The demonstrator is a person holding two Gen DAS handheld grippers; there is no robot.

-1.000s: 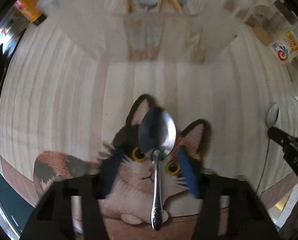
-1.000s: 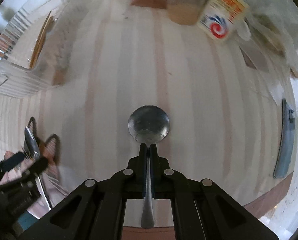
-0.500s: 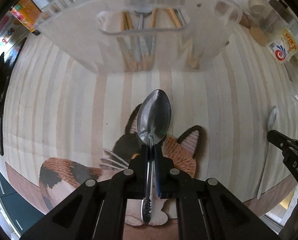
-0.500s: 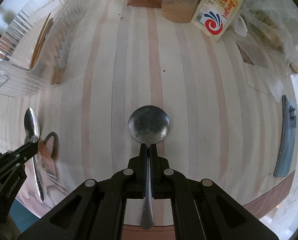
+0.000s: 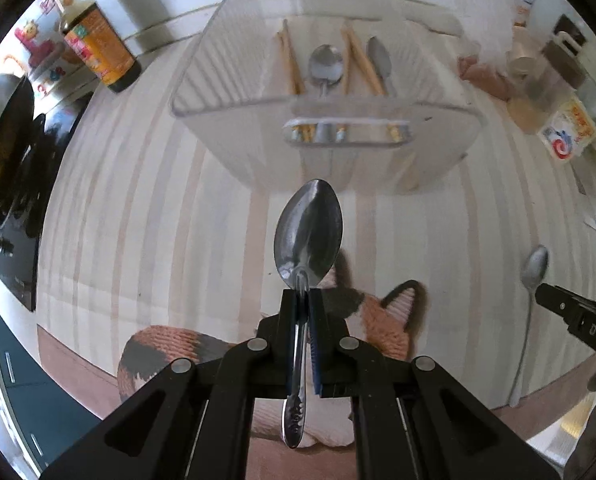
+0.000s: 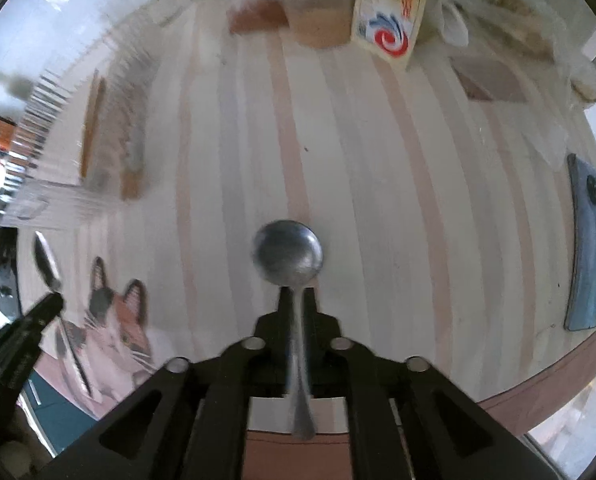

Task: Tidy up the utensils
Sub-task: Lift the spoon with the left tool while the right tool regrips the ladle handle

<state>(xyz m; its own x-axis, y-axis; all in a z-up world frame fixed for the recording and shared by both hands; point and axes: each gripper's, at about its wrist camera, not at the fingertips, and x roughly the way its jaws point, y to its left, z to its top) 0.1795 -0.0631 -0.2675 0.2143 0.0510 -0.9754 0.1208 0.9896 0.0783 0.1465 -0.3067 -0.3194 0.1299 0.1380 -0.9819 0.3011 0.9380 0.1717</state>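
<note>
My left gripper is shut on the neck of an oval metal spoon, held above the cat-face mat with the bowl toward a clear plastic bin. Inside the bin lie chopsticks and two spoons. In the right wrist view, my right gripper points down at the striped table. Its jaws are opening, with the handle of a round spoon loose between them. That round spoon lies on the table, as the left wrist view shows. The left gripper shows at the left edge.
A dark sauce bottle stands back left of the bin. Jars and a yeast packet crowd the back right. A blue phone lies at the right, near the table's edge. The wooden front edge runs close below both grippers.
The left gripper closed on the oval spoon and lifted it off the cat mat toward the bin. The right gripper's fingers, clamped on the round spoon's handle before, now stand slightly apart.
</note>
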